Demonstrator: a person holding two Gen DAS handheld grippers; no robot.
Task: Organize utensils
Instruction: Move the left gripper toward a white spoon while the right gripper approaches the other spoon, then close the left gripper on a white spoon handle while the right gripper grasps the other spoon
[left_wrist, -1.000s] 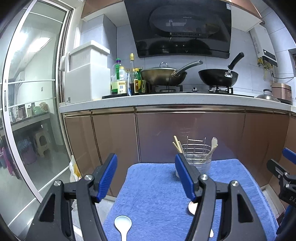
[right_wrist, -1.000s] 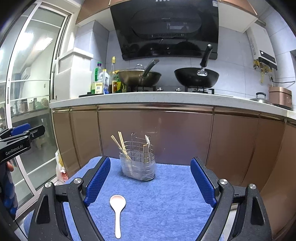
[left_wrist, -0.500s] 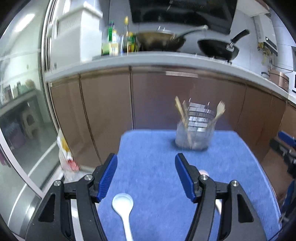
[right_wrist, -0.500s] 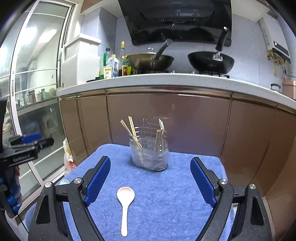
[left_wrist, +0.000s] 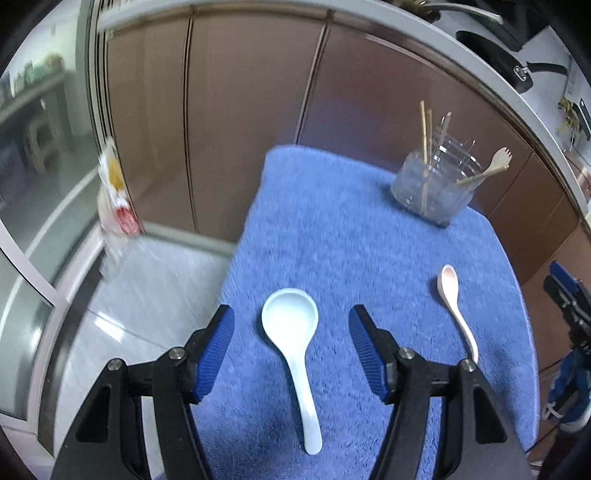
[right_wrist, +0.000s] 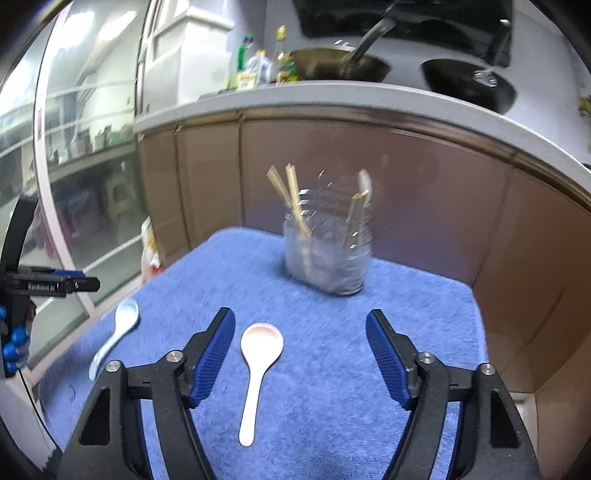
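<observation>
Left gripper (left_wrist: 291, 325) open | white spoon (left_wrist: 293, 332) between fingers, untouched

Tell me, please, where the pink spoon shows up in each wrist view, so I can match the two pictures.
Left wrist view: the pink spoon lies at right on the blue towel, outside the left gripper.
Right wrist view: it lies low at centre, between the fingers of the open right gripper.
Shared landmark: the utensil holder at the towel's far end.
</observation>
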